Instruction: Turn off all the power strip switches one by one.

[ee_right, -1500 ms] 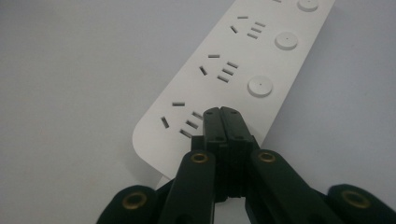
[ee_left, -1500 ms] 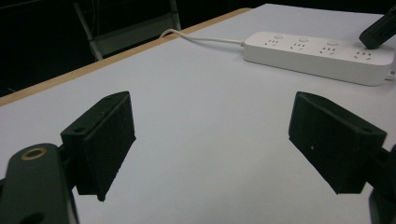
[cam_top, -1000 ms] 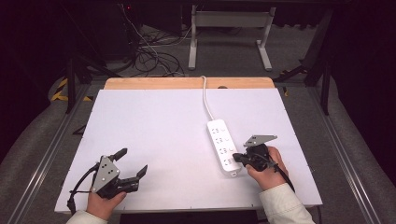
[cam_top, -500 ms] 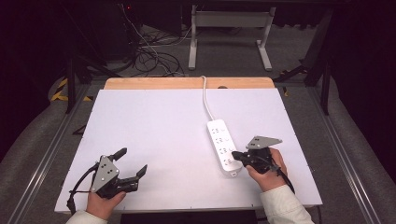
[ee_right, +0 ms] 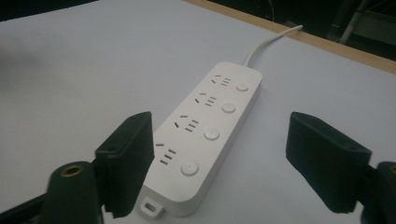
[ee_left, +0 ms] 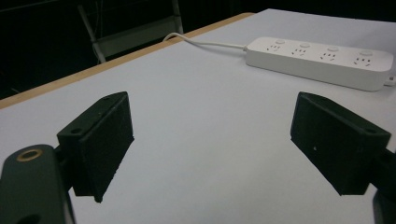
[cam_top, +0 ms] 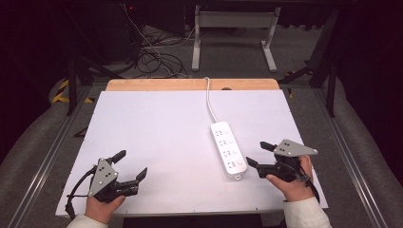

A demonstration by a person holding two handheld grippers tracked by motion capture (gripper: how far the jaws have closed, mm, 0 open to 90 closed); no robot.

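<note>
White power strip (cam_top: 228, 149) lies right of the table's (cam_top: 142, 123) centre, just left of your right gripper (cam_top: 256, 154), whose jaws have just spread wide, touching nothing; your left gripper (cam_top: 129, 164) gapes empty near-left.

white table (cam_top: 157, 123), floor cables (cam_top: 157, 61), metal frame (cam_top: 233, 21)

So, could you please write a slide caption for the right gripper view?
Right gripper, fingers open, just released, facing a white four-socket power strip on the table.

1. The power strip (cam_top: 229, 150) is laid on the table (cam_top: 152, 123), just left of the right gripper (cam_top: 259, 155).
2. Its cable (cam_top: 209, 101) is led away beyond it.
3. The left gripper (cam_top: 129, 164) is set well apart, far left.
</note>
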